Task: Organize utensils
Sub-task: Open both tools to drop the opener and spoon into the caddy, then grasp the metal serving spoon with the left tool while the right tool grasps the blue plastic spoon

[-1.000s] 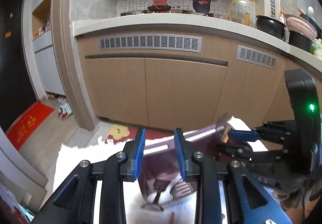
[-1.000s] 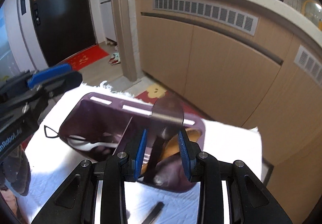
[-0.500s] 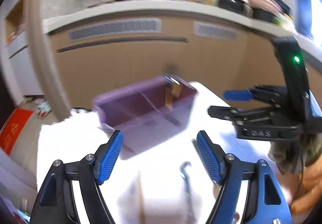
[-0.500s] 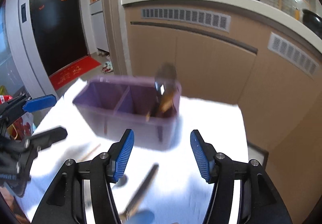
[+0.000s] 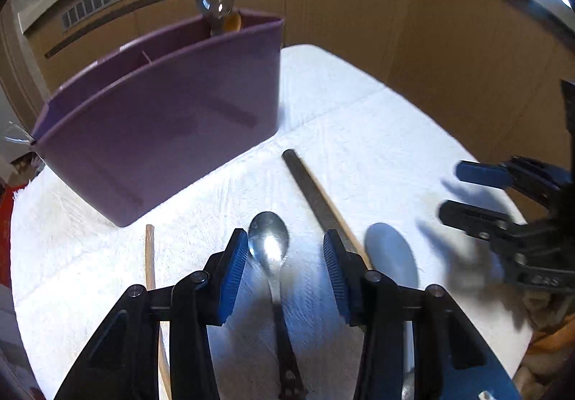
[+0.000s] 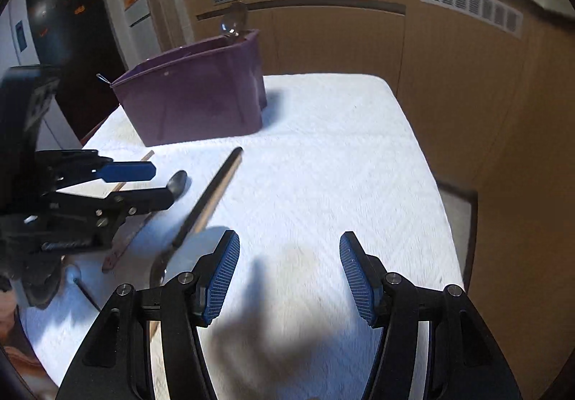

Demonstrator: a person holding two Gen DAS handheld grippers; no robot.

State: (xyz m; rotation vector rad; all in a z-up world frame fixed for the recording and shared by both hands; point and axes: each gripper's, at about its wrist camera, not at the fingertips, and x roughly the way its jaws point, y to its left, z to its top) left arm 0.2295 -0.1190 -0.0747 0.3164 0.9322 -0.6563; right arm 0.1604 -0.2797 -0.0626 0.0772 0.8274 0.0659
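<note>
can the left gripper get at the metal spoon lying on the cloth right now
Probably yes. The left gripper is closing with the metal spoon between its fingers, pads not yet touching it, and nothing lies over the spoon.

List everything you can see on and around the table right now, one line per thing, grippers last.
purple plastic divided bin: 1, purple, upright at the far left of the cloth
large metal spoon: 1, silver, standing in the bin's right end
white towel-like table cloth: 1, white, covering the table
shiny metal spoon: 1, silver, flat on the cloth between the left gripper's fingers
dark and wooden chopsticks: 2, black and tan, lying together right of that spoon
grey spoon: 1, grey, right of the chopsticks
wooden stick: 1, tan, left of the spoon
left gripper: closing around the shiny spoon, not yet touching
right gripper: open, over bare cloth
</note>
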